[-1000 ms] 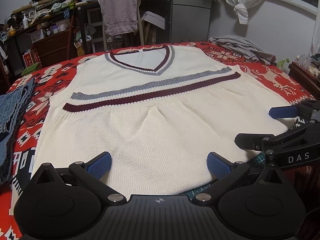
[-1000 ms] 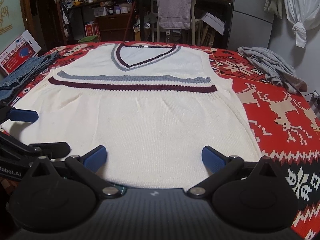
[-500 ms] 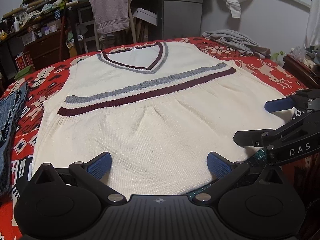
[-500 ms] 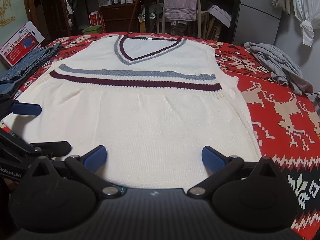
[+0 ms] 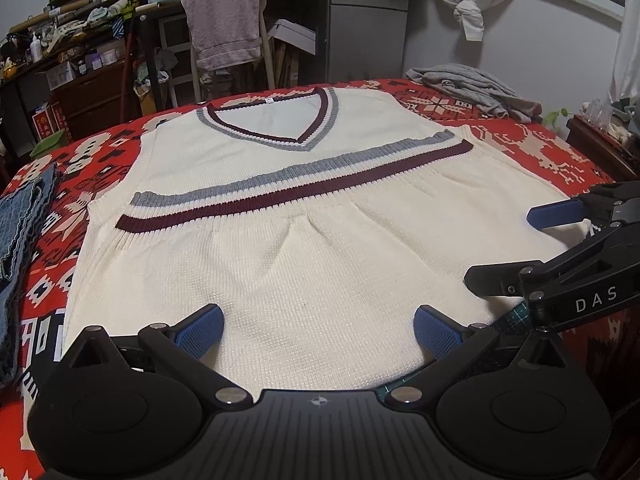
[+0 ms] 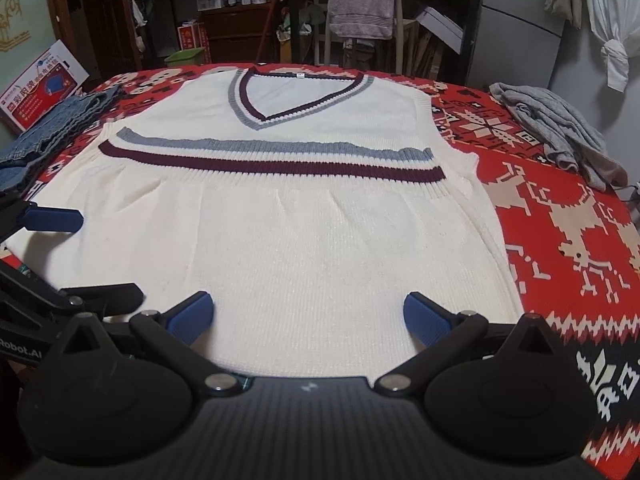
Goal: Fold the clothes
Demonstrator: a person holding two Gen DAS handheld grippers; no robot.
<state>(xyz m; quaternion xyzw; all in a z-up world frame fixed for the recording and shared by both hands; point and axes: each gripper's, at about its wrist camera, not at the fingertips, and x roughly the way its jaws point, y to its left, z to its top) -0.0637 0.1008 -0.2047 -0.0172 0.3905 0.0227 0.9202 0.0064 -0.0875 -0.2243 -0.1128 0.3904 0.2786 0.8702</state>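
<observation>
A cream knit vest (image 5: 312,248) (image 6: 288,232) with a V-neck and grey and maroon stripes lies flat, front up, on the red patterned tablecloth (image 5: 532,148). My left gripper (image 5: 318,330) is open over the vest's near hem, its blue pads spread wide with nothing between them. My right gripper (image 6: 306,318) is open the same way over the hem further right. In the left wrist view the right gripper (image 5: 520,248) reaches in from the right edge. The left gripper (image 6: 80,252) shows at the left edge of the right wrist view.
Folded blue jeans (image 5: 20,220) (image 6: 52,128) lie at the table's left side. A crumpled grey garment (image 5: 476,88) (image 6: 560,132) sits at the far right corner. Behind the table stands a chair draped with a grey towel (image 5: 226,24), amid cluttered shelves.
Both views shifted slightly, the vest's neckline sitting a little lower and nearer than before. Both grippers stay open over the hem; the vest has not moved.
</observation>
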